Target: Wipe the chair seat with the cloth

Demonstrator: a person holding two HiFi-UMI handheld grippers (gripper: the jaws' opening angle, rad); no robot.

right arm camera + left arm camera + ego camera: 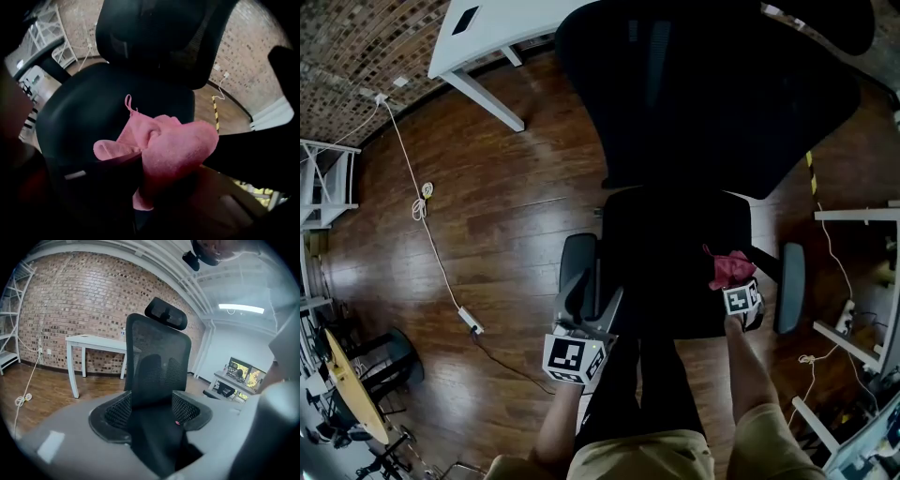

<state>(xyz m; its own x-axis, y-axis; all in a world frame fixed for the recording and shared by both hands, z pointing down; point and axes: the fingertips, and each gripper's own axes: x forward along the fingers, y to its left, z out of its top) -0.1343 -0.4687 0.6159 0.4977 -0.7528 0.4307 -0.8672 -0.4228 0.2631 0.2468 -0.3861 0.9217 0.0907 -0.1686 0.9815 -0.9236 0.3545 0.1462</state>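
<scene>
The black office chair's seat (pixel 666 262) (pixel 93 108) lies right below me, with its mesh backrest (pixel 703 94) (pixel 159 357) beyond it. My right gripper (pixel 735 281) (pixel 145 173) is shut on a bunched pink cloth (pixel 731 269) (pixel 173 145). It holds the cloth at the seat's right front part; I cannot tell if the cloth touches the seat. My left gripper (pixel 581 314) (pixel 154 427) is at the chair's left armrest (pixel 577 272), and its jaws are closed around that dark armrest (pixel 150 437).
The right armrest (pixel 789 286) stands just right of the cloth. A white table (pixel 487 28) (pixel 93 341) is behind the chair to the left. A cable with a power strip (pixel 469 321) runs over the wood floor. White frames (pixel 853 281) stand at the right.
</scene>
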